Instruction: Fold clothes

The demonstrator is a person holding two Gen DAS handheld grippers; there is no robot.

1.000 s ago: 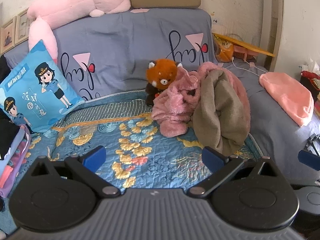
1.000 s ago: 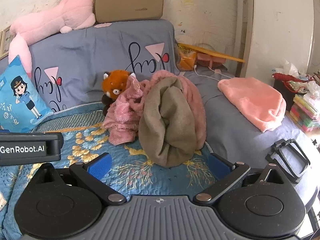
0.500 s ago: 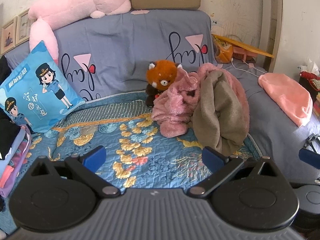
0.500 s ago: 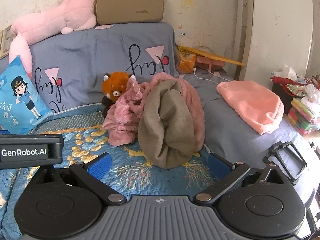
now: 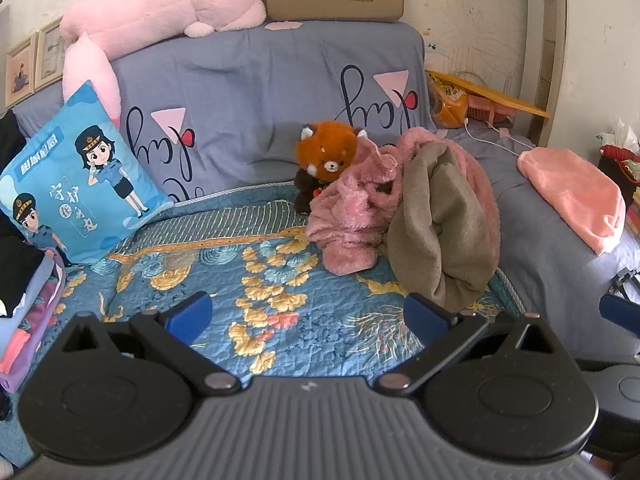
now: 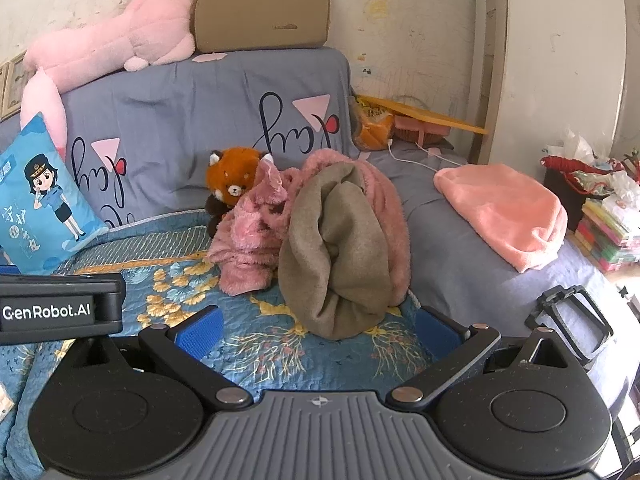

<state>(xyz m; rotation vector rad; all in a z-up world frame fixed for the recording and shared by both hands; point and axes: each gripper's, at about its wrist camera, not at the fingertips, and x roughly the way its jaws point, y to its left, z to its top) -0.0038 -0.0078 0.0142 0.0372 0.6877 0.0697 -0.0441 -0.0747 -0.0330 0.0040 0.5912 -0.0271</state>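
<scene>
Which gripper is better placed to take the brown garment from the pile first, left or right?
Probably the right gripper: it is open and the brown garment lies between its fingers. From the left gripper, also open, the garment sits off to its right.

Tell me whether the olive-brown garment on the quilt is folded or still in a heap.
Still in a heap. The olive-brown garment sits bunched upright in loose rolls against the pink fluffy garment, with no flat layers or squared edges.

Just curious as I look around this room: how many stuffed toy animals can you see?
2. An orange red-panda plush sits beside the heap of pink clothes; a big pink plush lies along the sofa back. Others may be hidden.
</scene>
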